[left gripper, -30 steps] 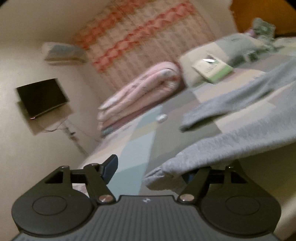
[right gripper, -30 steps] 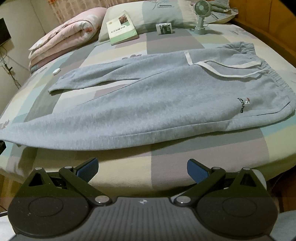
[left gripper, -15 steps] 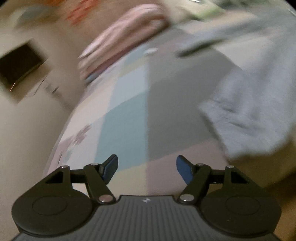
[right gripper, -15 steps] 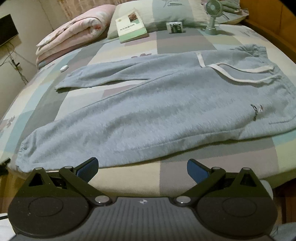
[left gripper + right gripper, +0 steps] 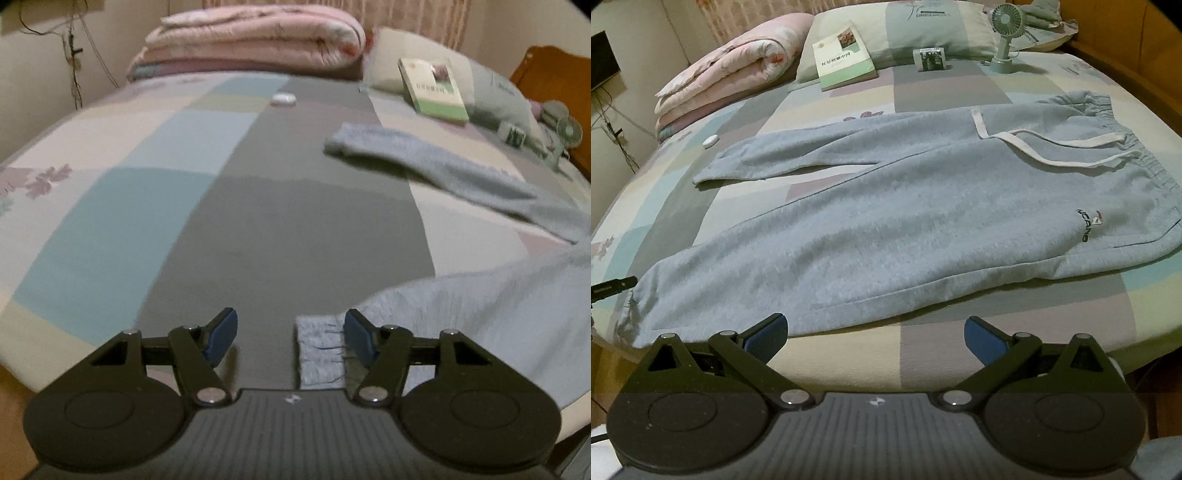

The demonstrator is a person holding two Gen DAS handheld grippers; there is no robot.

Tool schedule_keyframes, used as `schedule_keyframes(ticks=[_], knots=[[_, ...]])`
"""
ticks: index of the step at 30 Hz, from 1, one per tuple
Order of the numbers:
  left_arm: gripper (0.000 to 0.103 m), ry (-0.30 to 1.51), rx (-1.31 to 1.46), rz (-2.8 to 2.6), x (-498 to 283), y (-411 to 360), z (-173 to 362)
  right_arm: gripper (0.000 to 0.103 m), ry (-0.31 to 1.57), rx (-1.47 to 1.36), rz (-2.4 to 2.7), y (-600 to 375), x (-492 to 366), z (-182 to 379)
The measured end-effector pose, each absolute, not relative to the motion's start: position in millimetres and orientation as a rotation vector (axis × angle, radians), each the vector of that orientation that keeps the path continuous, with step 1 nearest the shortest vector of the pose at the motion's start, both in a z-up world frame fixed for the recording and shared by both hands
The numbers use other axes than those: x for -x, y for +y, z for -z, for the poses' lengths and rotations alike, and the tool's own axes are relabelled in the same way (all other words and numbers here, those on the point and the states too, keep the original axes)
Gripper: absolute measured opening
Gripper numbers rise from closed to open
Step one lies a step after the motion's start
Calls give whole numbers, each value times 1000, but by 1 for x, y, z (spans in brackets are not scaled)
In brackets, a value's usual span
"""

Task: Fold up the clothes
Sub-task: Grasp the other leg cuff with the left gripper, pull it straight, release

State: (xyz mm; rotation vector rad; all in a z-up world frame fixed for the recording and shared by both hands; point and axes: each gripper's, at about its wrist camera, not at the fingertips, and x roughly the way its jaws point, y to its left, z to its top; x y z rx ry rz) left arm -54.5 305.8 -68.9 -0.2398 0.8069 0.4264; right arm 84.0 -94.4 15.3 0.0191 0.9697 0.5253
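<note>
The left gripper (image 5: 290, 334) is closing, the cuff (image 5: 319, 354) of the grey sweatpants (image 5: 905, 214) between its jaws but ungripped. The right gripper (image 5: 875, 338) hangs spread and empty. The sweatpants lie flat on the bed (image 5: 960, 354); beyond lie a book (image 5: 844, 55), a fan (image 5: 1006, 33) and a pink quilt (image 5: 731, 70).

You rolled the left gripper (image 5: 290, 334) level from its tilted pose and swung it off the near leg's cuff (image 5: 319, 354). Its jaws are closing, the cuff between them against the right pad, not pinched. The grey sweatpants (image 5: 905, 218) lower leg, earlier draped over the bed (image 5: 923, 354) edge, now lies pulled up on top.
</note>
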Motion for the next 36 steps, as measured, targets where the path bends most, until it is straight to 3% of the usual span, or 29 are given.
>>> schedule_keyframes(ticks=[11, 15, 18, 29, 33, 36], knots=[[61, 857, 233, -443, 51, 290, 87, 103, 1036, 8, -826, -39, -89, -47], [33, 845, 188, -404, 47, 278, 85, 103, 1010, 33, -873, -17, -79, -53], [27, 838, 146, -418, 41, 274, 81, 103, 1054, 27, -945, -5, -73, -48], [27, 704, 183, -474, 30, 301, 47, 103, 1077, 30, -918, -4, -71, -42], [43, 715, 170, -504, 23, 310, 49, 103, 1075, 18, -901, -9, -71, -41], [48, 712, 151, -513, 23, 309, 47, 103, 1071, 10, -891, -12, -70, -41]])
